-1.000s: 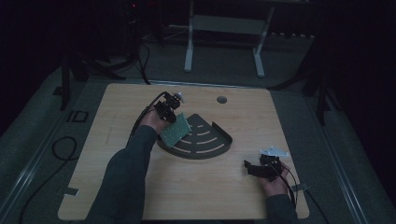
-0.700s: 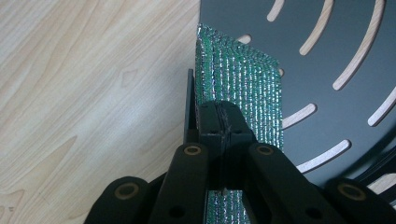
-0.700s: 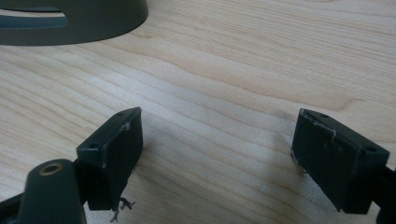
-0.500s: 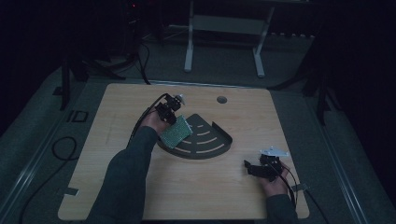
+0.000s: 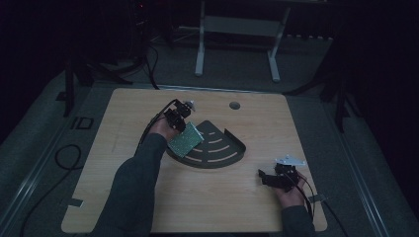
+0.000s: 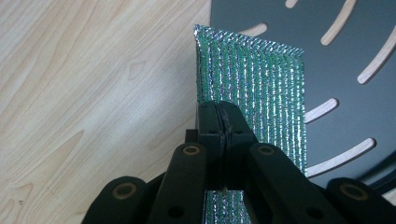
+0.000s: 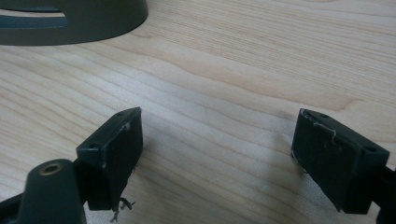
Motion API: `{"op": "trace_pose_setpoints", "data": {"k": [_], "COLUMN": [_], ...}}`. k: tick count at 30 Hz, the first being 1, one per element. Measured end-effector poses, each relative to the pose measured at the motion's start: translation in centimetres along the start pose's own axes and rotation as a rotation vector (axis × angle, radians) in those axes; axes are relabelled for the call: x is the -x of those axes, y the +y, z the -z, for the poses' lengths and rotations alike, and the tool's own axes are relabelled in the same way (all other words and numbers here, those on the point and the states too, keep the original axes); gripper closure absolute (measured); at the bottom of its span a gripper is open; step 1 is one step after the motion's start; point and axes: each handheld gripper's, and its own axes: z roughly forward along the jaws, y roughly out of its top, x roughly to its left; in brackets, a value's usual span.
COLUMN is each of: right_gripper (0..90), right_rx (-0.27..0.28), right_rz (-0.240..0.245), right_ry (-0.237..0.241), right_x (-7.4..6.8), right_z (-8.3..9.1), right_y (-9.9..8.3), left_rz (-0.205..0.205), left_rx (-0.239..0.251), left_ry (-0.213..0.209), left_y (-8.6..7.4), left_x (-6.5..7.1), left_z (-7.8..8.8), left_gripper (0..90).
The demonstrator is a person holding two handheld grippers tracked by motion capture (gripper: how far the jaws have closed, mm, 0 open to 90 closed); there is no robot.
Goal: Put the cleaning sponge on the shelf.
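On the light wooden table lies a dark grey fan-shaped tray with curved slots cut through its floor and a low raised wall along its rounded edge. At the tray's left corner, the left gripper holds a flat green scouring pad with a glittery woven surface. In the left gripper view its fingers are pressed fully together on the near edge of the green scouring pad, which stands on edge, tilted, with the slotted tray behind it to the right and bare wood to the left. From the high view the pad hangs partly over the tray's left edge and partly over the table. The left sleeve reaches in from the bottom of that view.

Well apart, near the table's front right corner, the right gripper sits low over the wood in the person's right hand, a pale three-cornered plate on top of it. In the right gripper view its fingers stand wide apart with nothing between them but bare table, and the tray's curved outer wall shows at the upper left.
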Motion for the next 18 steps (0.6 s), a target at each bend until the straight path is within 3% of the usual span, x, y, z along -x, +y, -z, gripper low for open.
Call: {"op": "trace_pose_setpoints", "data": {"k": [11, 18], "right_gripper": [16.0, 16.0], "right_rx": [-0.001, -0.001], "right_rz": [-0.001, -0.001], "right_ry": [0.0, 0.0], "right_x": [0.0, 0.0], "right_z": [0.0, 0.0], "right_y": [0.0, 0.0], "left_rz": [0.011, 0.048], "left_rx": [0.012, 0.079], "left_ry": [-0.009, -0.05], "left_y": [-0.2, -0.7], "left_x": [-0.3, -0.9], "left_z": [0.2, 1.6], "left_gripper": [89.4, 76.1]}}
